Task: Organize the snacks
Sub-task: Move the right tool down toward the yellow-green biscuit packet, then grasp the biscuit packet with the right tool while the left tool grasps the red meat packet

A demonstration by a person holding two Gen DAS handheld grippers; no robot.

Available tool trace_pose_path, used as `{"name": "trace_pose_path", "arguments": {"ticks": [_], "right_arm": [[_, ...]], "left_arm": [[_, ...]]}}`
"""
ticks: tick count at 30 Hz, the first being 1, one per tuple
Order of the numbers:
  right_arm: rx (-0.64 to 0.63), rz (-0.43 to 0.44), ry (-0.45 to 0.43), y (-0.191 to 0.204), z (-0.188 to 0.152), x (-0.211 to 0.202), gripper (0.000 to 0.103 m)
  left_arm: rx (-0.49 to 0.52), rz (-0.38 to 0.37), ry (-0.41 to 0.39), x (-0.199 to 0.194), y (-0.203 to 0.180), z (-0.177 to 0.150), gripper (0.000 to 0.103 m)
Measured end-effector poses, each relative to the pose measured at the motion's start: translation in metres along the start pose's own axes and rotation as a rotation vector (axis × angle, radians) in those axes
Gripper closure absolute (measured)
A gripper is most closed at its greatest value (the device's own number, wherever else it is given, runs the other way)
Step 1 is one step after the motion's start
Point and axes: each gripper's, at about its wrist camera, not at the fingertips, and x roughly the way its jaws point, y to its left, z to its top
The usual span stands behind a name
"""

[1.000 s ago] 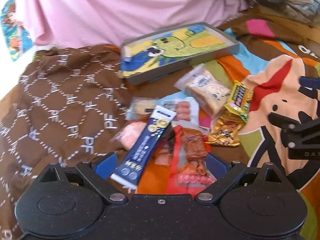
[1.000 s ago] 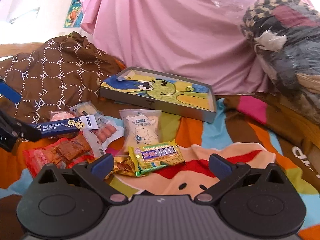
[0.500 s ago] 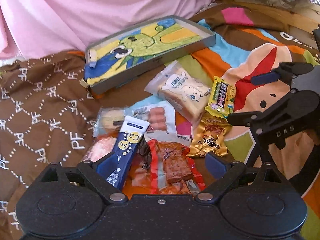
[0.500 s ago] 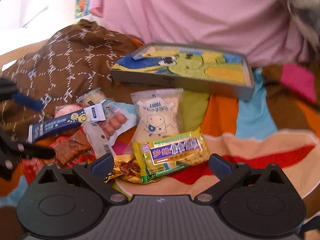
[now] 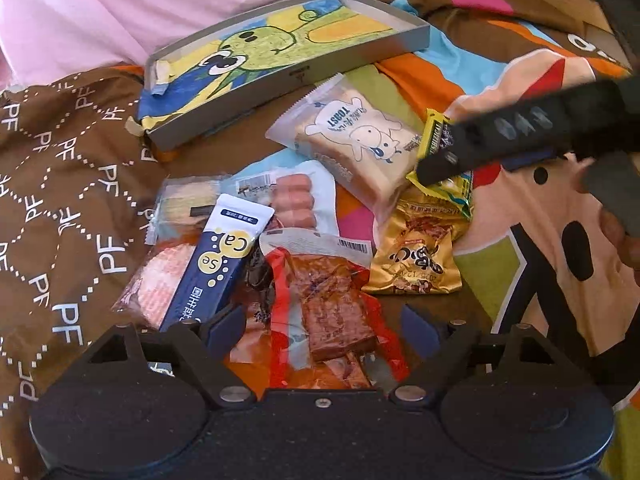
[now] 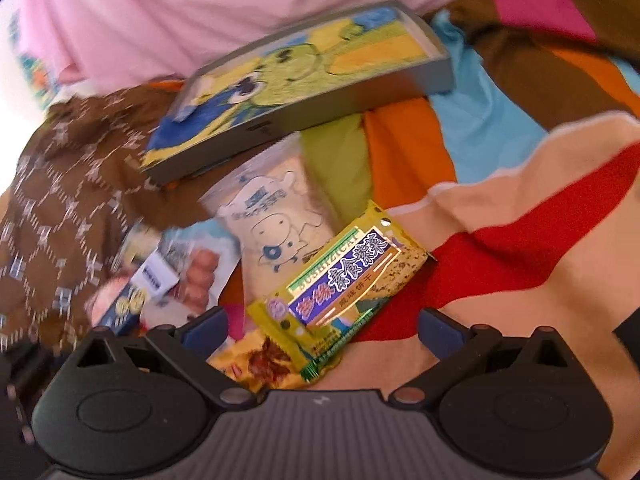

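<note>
The snacks lie in a loose pile on a bed covered with a colourful cartoon blanket [image 5: 532,240] and a brown patterned cloth [image 5: 60,200]. A shallow grey tray [image 5: 288,80] with a cartoon lining sits toward the far edge of the bed, in front of a pink sheet [image 5: 120,8]; no snack lies in it.

Left gripper [image 5: 324,328]: fingers [image 5: 224,326] spread open, holding nothing. Between them lies a red packet of dried meat [image 5: 332,300]. A dark blue tube-shaped box [image 5: 212,268] lies just beside the left finger, overlapping a pink wafer packet [image 5: 160,276]. Beyond these are a sausage packet [image 5: 296,200] and a clear biscuit packet [image 5: 188,204].

Right gripper [image 6: 324,328]: fingers [image 6: 440,330] spread open, holding nothing. A yellow-green cracker packet [image 6: 344,280] lies tilted between them, nearer the left finger, not touching either finger as far as can be seen. It overlaps a gold snack packet [image 6: 264,360] at the near side and touches a toast bag [image 6: 272,224] on the far side. The toast bag reaches almost to the tray's near wall.

In the left wrist view, the right gripper's dark body crosses over the cracker packet, hiding part of it.
</note>
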Motion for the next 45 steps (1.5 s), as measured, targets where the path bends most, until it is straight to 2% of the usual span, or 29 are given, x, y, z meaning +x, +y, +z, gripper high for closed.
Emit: {"name": "trace_pose_path", "arguments": {"ticks": [6,9,13,19,25,31,35,37,39,41,45], "right_arm": [[0.159,-0.051,0.024,0.008,0.012,0.023,0.009],[0.159,-0.081,0.034,0.015,0.009,0.027,0.019],[0.151,-0.090,0.045,0.016,0.002,0.027,0.031],[0.148,-0.080,0.049,0.012,-0.004,0.019,0.039],[0.059,-0.043,0.111,0.005,-0.017,0.000,0.040],[-0.157,-0.051,0.164,0.012,-0.034,-0.023,0.039],[-0.230,-0.084,0.112,0.020,-0.043,-0.027,0.034],[-0.255,-0.095,0.073,0.024,-0.045,-0.026,0.025],[-0.290,-0.112,0.036,0.026,-0.047,-0.025,0.022],[-0.311,-0.134,0.017,0.026,-0.049,-0.020,0.021],[-0.275,-0.132,0.001,0.021,-0.048,-0.015,0.021]], "left_arm": [[-0.009,-0.020,-0.006,0.001,0.005,0.001,0.031],[-0.031,-0.055,0.002,0.002,0.009,0.001,0.043],[-0.028,-0.083,-0.008,0.003,0.013,-0.001,0.046],[-0.076,-0.095,-0.003,0.002,0.018,-0.002,0.047],[-0.121,-0.110,0.019,-0.003,0.021,-0.004,0.047],[-0.134,-0.133,0.040,-0.005,0.025,-0.006,0.047],[-0.106,-0.118,0.047,-0.005,0.021,-0.004,0.046],[-0.095,-0.116,0.055,-0.005,0.018,-0.004,0.043],[-0.086,-0.114,0.061,-0.004,0.016,-0.003,0.040],[-0.079,-0.107,0.067,-0.002,0.013,-0.003,0.039],[-0.057,-0.085,0.082,0.003,0.010,-0.001,0.038]]}}
